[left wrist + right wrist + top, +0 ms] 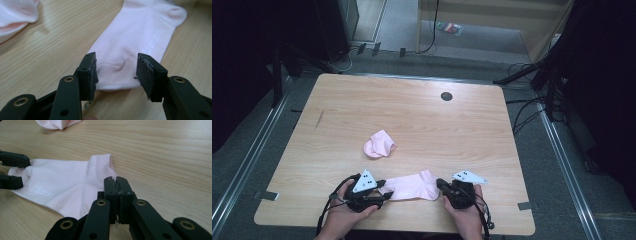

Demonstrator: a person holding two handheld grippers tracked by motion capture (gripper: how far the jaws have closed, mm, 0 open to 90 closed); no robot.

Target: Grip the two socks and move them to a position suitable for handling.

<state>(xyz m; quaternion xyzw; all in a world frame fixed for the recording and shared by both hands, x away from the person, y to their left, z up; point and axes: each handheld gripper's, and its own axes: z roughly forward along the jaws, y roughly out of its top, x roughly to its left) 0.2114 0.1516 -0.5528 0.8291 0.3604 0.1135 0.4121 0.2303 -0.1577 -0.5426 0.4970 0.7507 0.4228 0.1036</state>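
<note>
Pink sock point(412, 186) flat on the bench point(412, 120), stretched crosswise between the two grippers, long axis running straight from the left gripper point(382, 191) to the right gripper point(441, 185). Left gripper open, pads standing apart either side of the sock's near end, cloth between them but not pinched. In the left gripper view, that end point(117, 83) lying just ahead of the left gripper point(117, 72), the rest of the sock running away from it up and to the right. Right gripper point(116, 185) closed; by the look of the right gripper view, clamped on the sock's edge point(75, 185), though the pinched cloth itself hidden between the pads.

Judged from this: sock pinned at the right end, free at the left, so the coming move likely turning on the left gripper, already straddling its end. Second pink sock point(380, 144), crumpled, lying farther out on the bench, beyond both grippers and nearer the left one.
</note>
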